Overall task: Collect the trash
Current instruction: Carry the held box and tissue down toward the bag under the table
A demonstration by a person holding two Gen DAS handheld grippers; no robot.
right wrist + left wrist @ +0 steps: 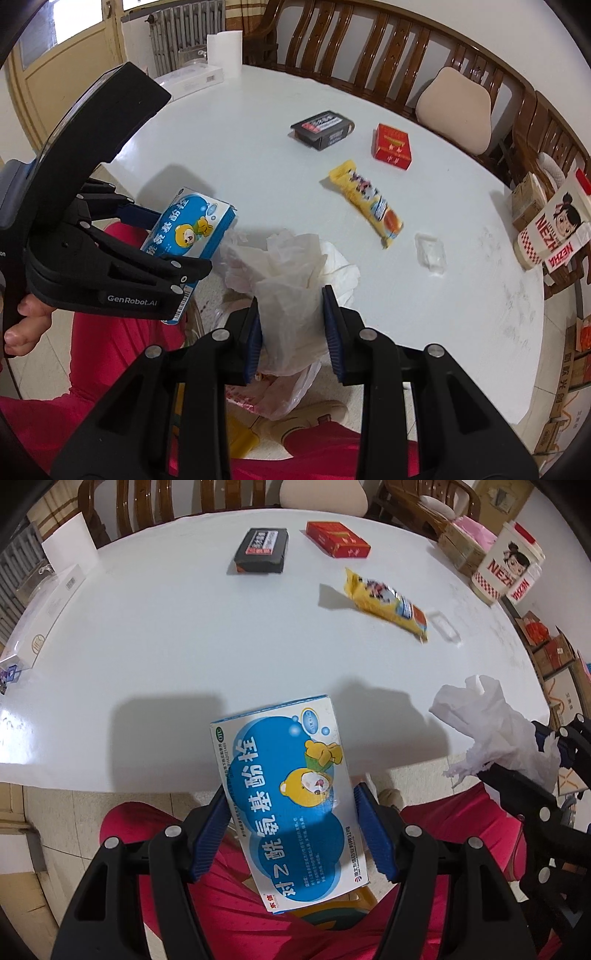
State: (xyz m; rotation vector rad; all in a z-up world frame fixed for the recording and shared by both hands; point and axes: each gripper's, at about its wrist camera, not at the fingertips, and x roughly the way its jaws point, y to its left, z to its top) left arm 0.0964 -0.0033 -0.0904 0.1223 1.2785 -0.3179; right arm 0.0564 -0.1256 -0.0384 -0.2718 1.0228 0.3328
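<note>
Blue-and-white medicine box (284, 794) with cartoon bear, lower centre, clamped in left gripper (291, 834) past near edge of white table (166, 646). Crumpled white tissue (291, 284), lower centre, pinched in right gripper (293, 332). Beneath, translucent plastic bag (284, 391), contents unclear. Farther up: yellow wrapper (365, 203), red box (393, 147), black box (321, 129); small clear object (430, 251), hard to identify.
</note>
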